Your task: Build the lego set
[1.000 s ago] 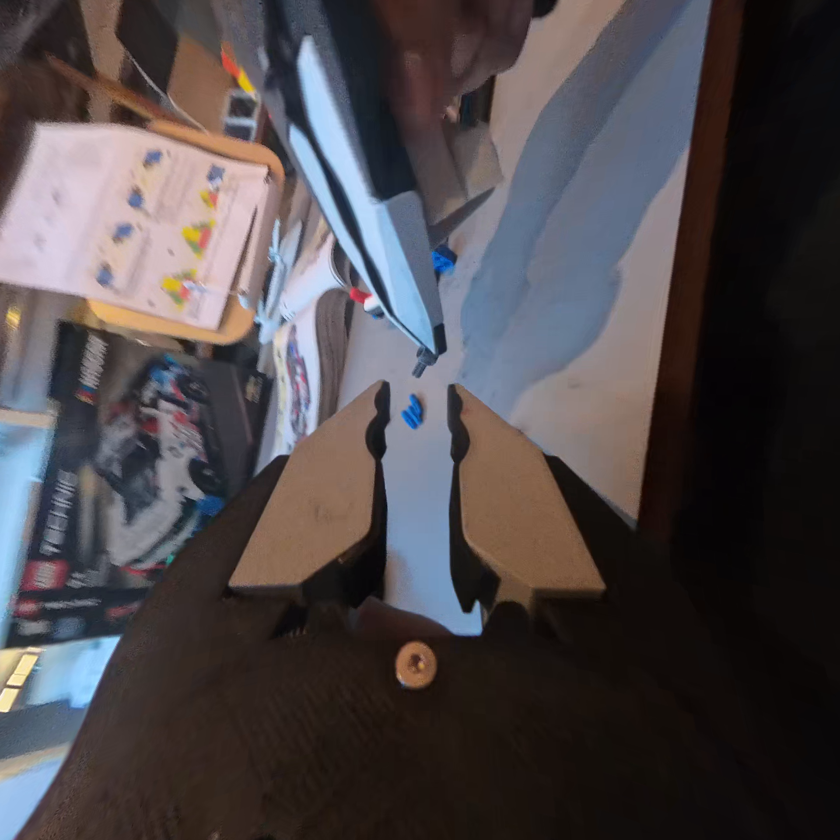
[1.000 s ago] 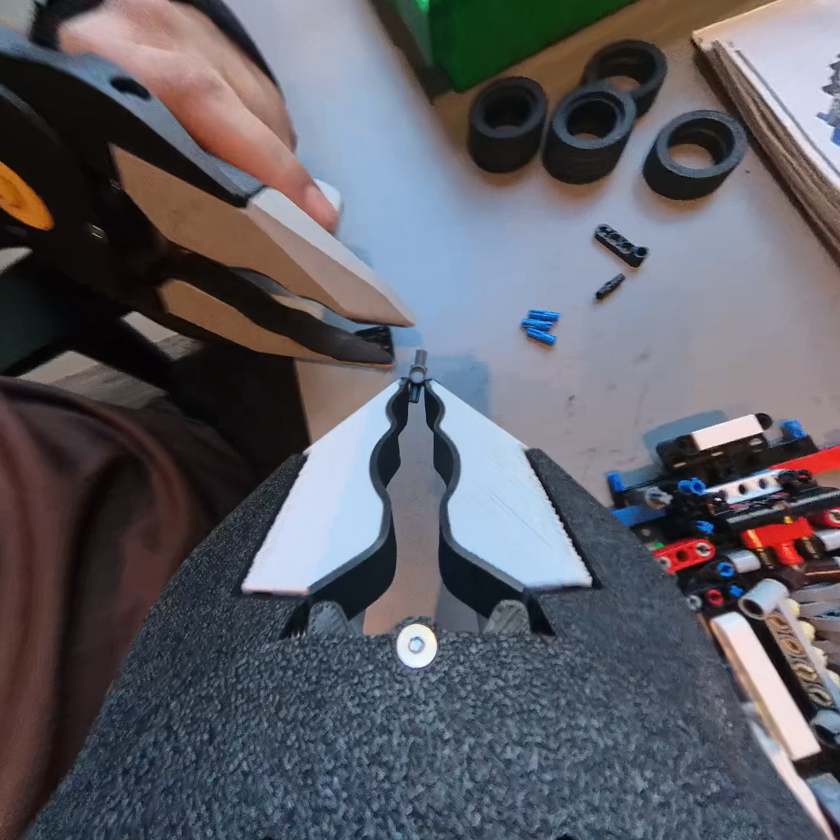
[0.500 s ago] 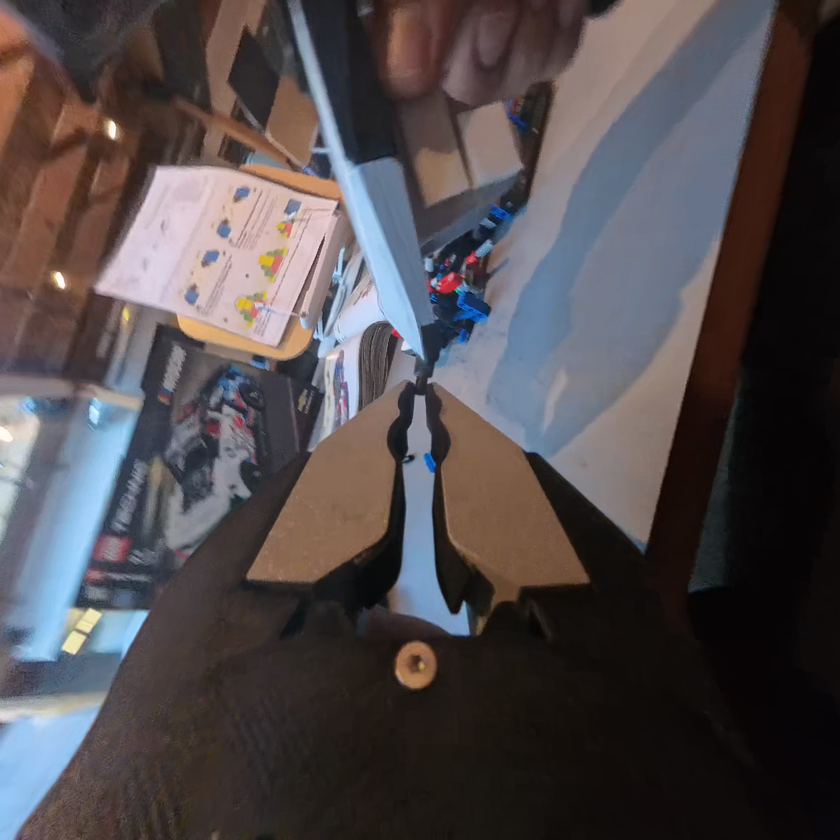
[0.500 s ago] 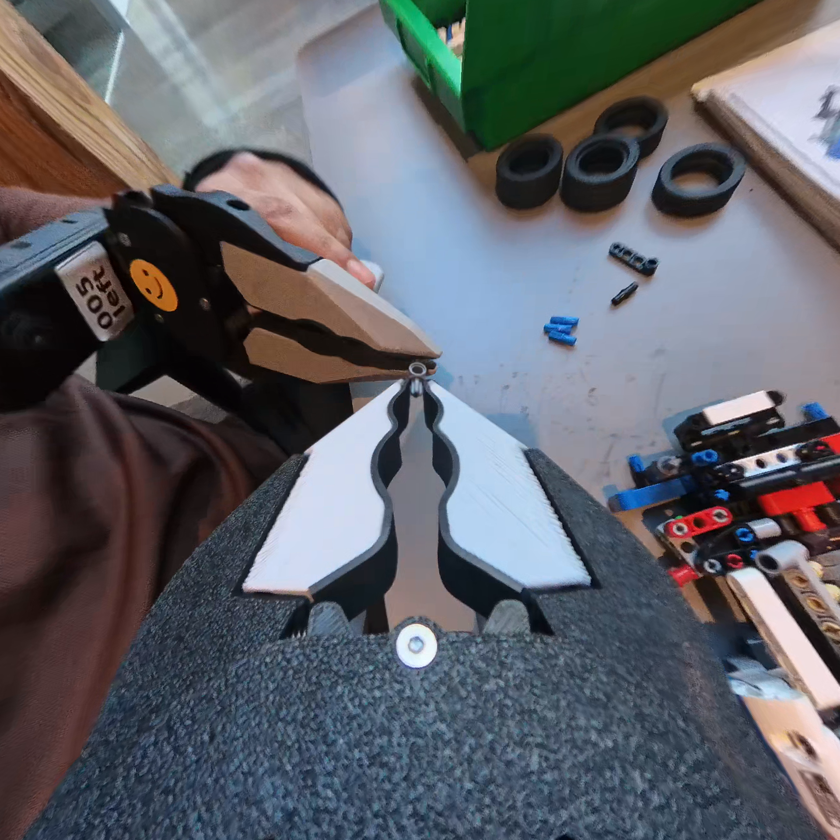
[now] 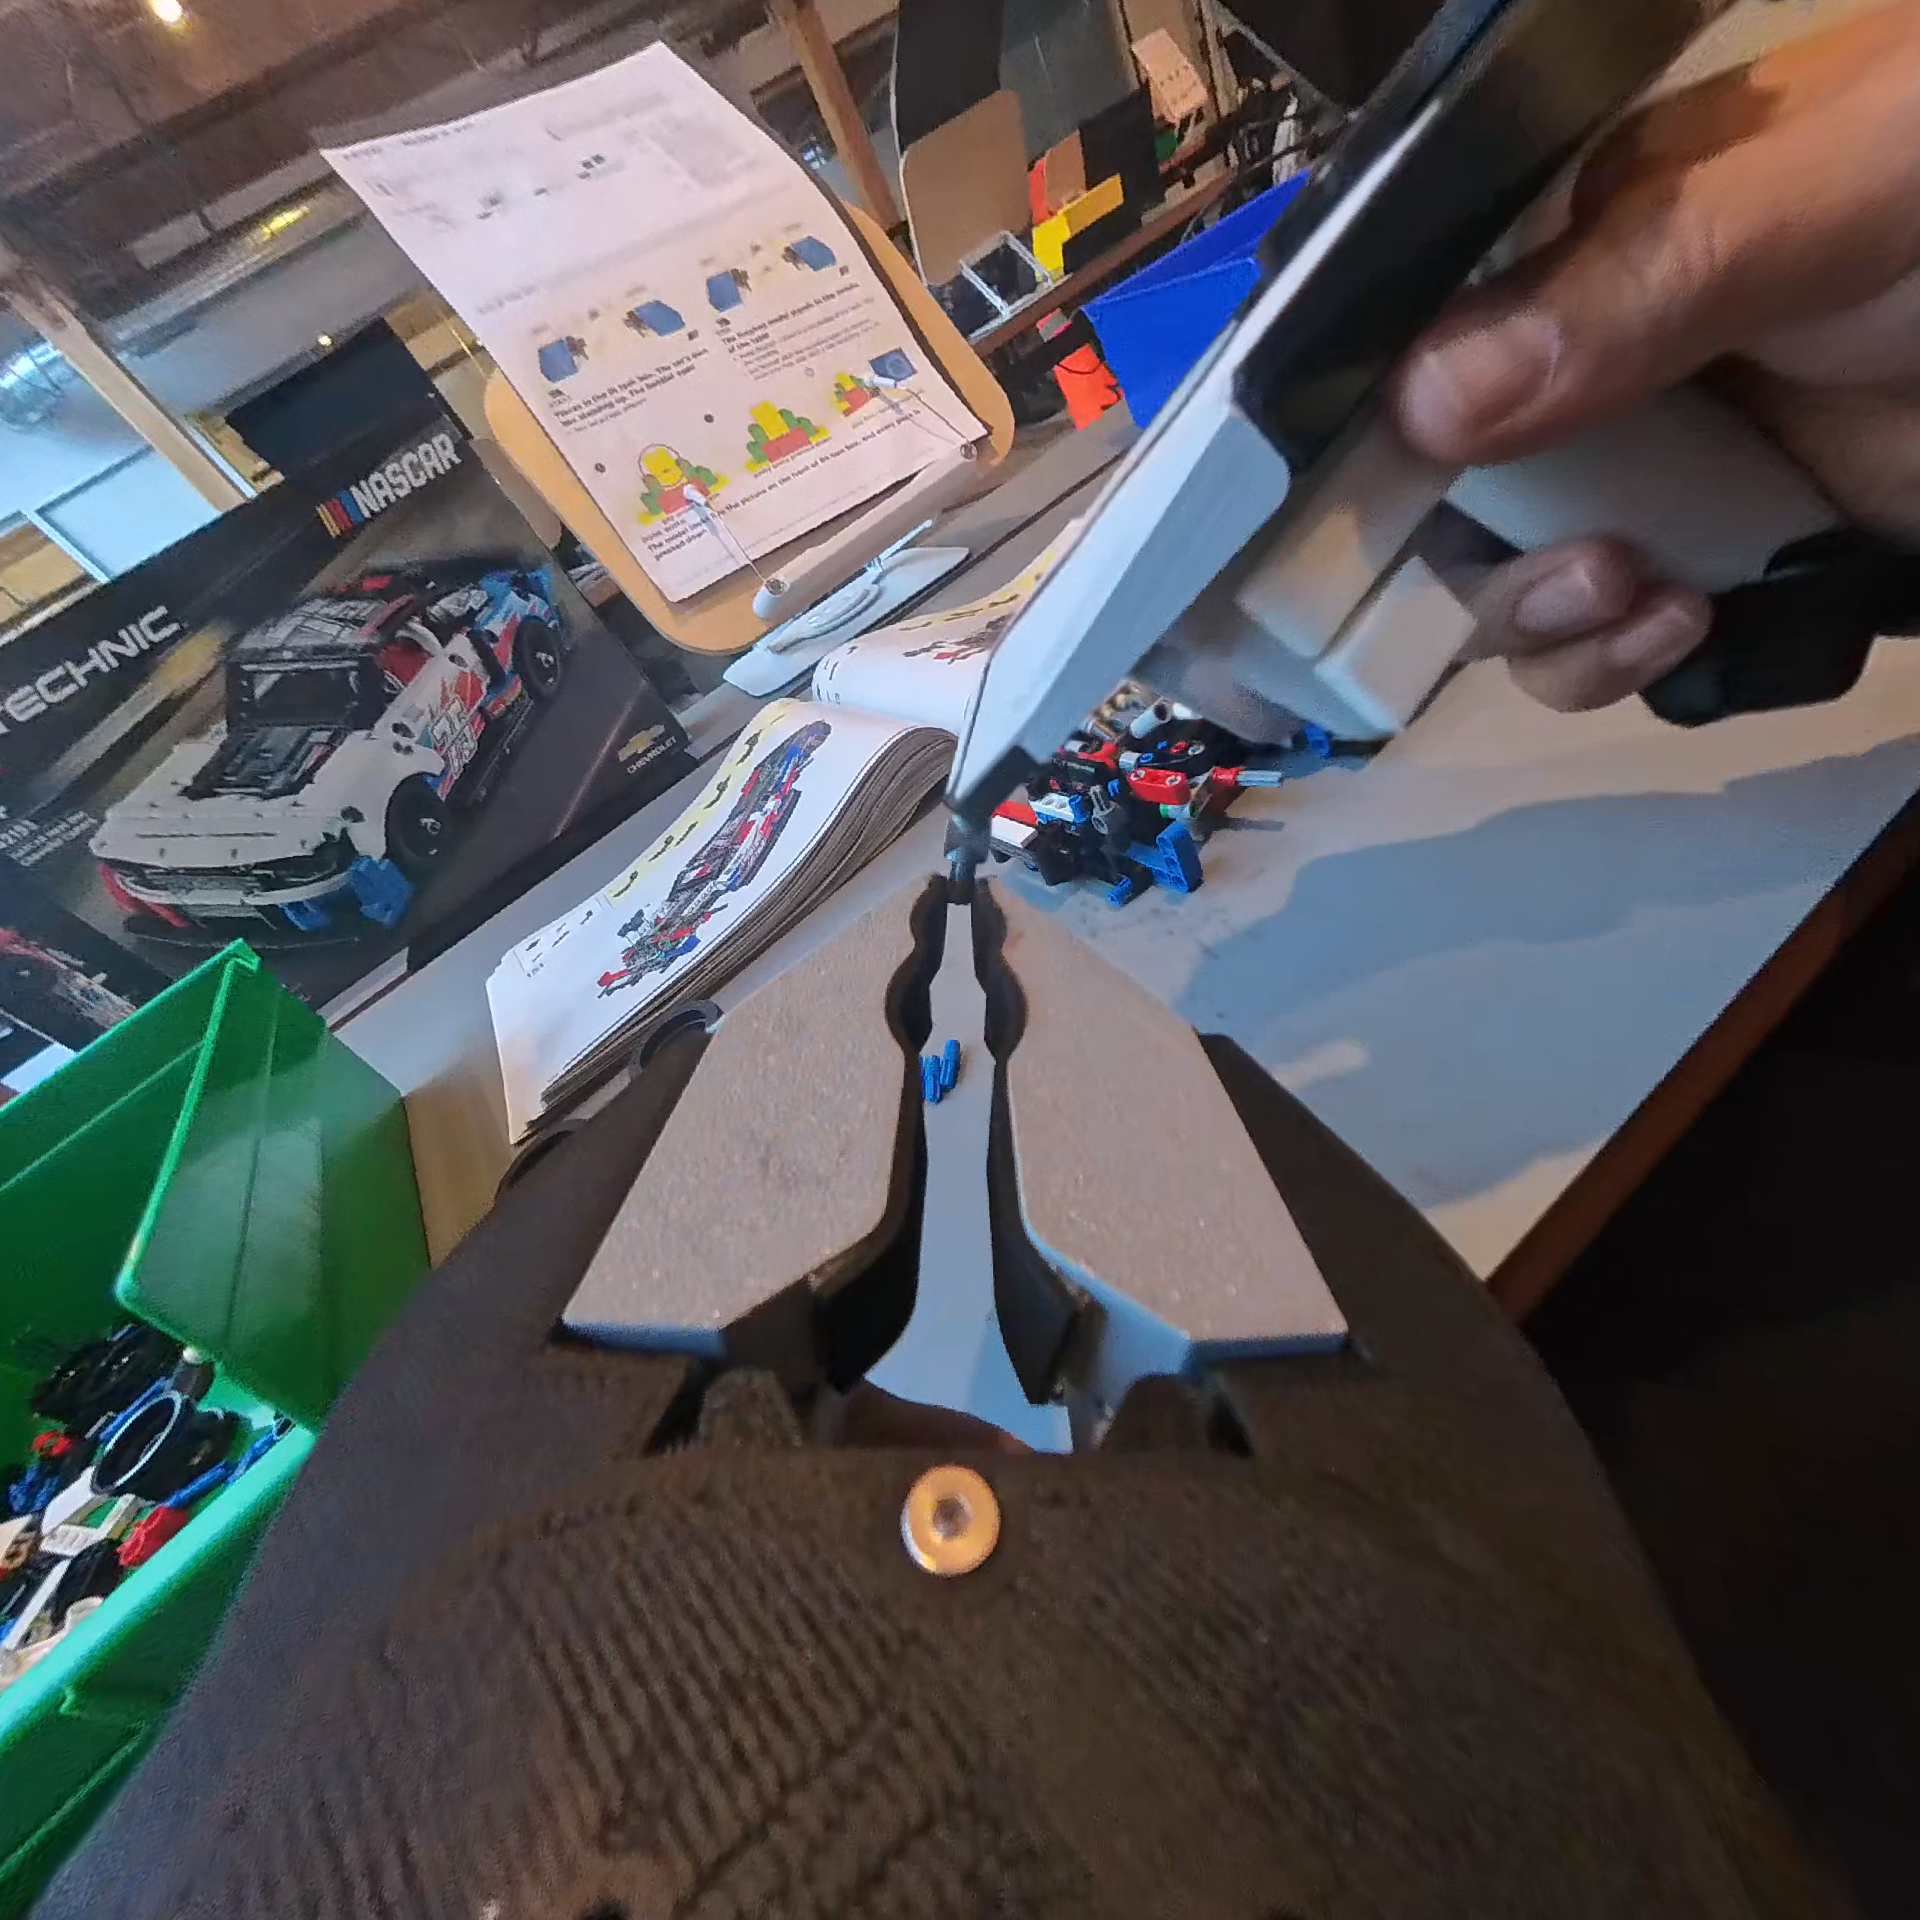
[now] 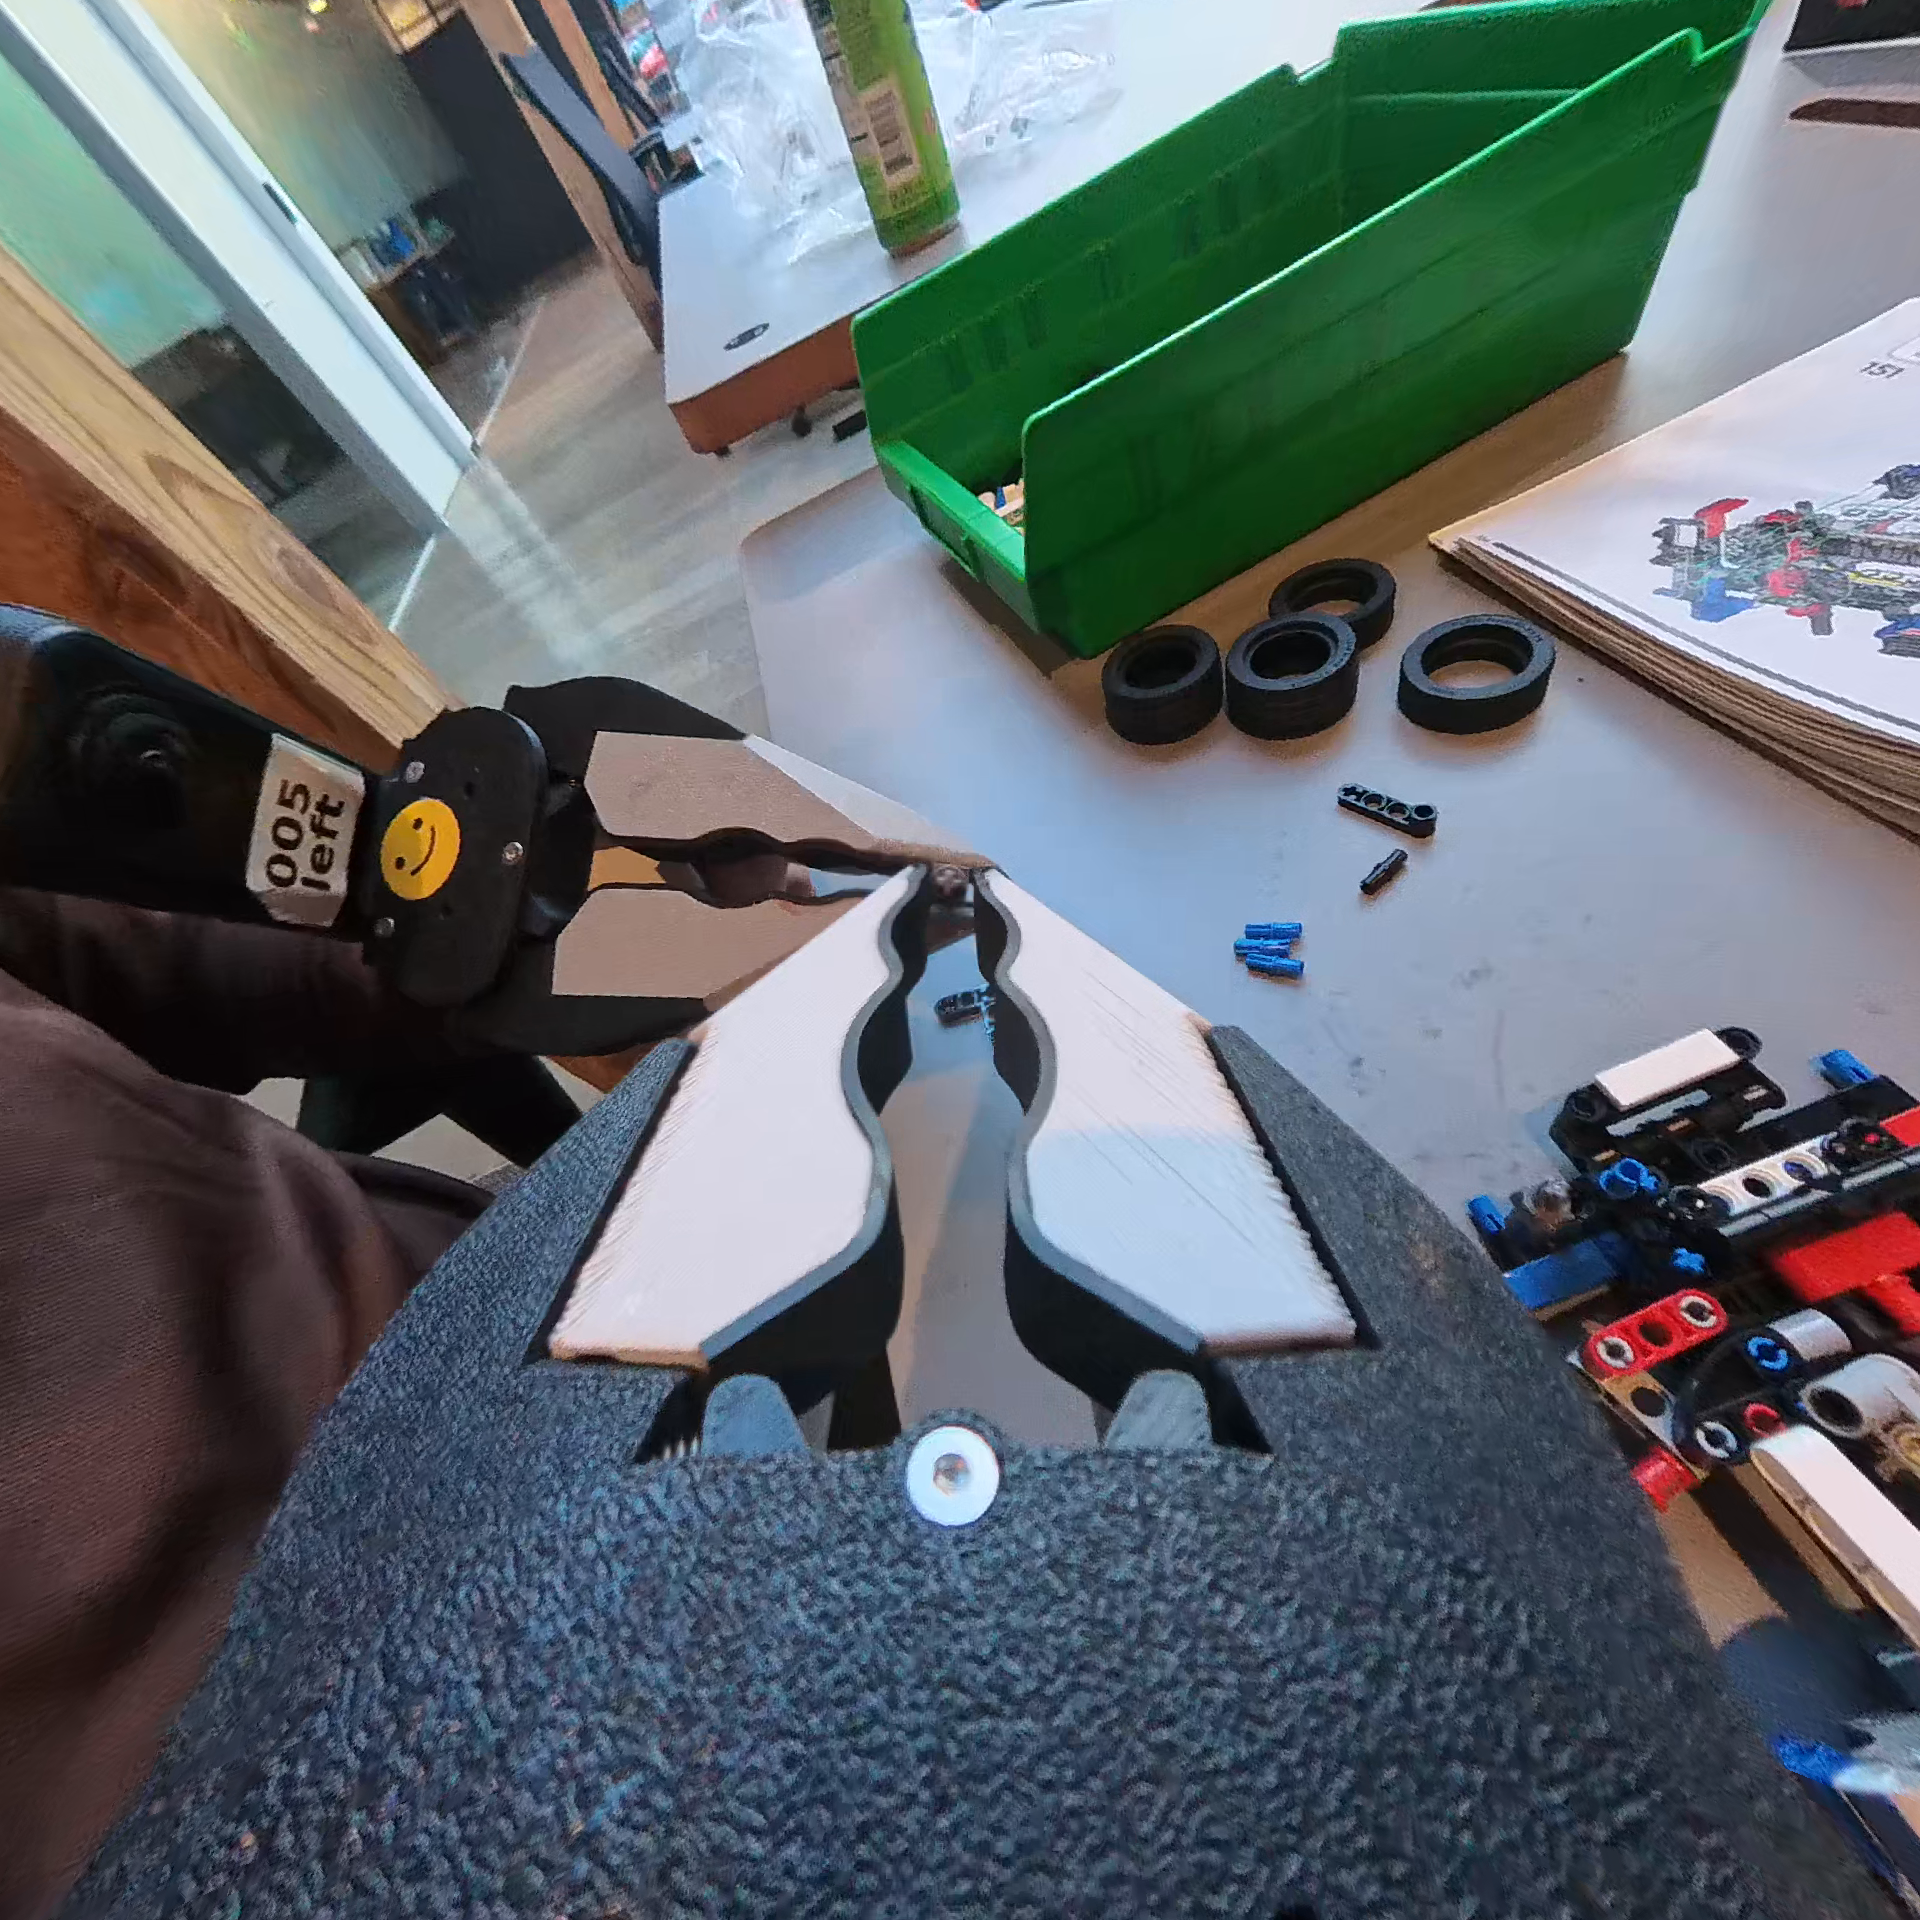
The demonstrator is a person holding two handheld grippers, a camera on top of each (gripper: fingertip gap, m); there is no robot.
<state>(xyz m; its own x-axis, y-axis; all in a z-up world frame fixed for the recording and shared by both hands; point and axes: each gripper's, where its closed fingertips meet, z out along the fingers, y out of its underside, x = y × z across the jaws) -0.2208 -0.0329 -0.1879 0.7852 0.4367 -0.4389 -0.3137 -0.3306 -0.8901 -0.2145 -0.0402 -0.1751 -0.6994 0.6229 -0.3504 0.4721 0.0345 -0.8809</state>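
Observation:
A small dark grey connector piece [image 5: 962, 847] [image 6: 948, 881] is held in the air between the tips of both grippers, above the grey table. My left gripper [image 5: 961, 891] is shut on one end of it. My right gripper [image 6: 948, 888] is shut on the other end and reaches in from the upper right in the left wrist view [image 5: 975, 795], held by a hand. The left gripper shows at the left in the right wrist view [image 6: 925, 860]. The partly built model [image 6: 1745, 1226] [image 5: 1122, 810] lies on the table at the right.
Three blue pins [image 6: 1270, 948] [image 5: 940, 1070], a short black beam [image 6: 1387, 810], a black pin [image 6: 1383, 871] and three black tyres [image 6: 1291, 673] lie on the table. A green parts bin [image 6: 1299, 343] [image 5: 156, 1195], the open manual [image 5: 707, 904] and the set's box [image 5: 312, 727] stand behind. Less than 4 cm separates the two grippers' tips. From either gripper's tips it is about 15 cm to the black pin [image 6: 1383, 871].
My left gripper was open a second ago and has shut on the connector that the right gripper holds. Both grippers have risen and tilted together.

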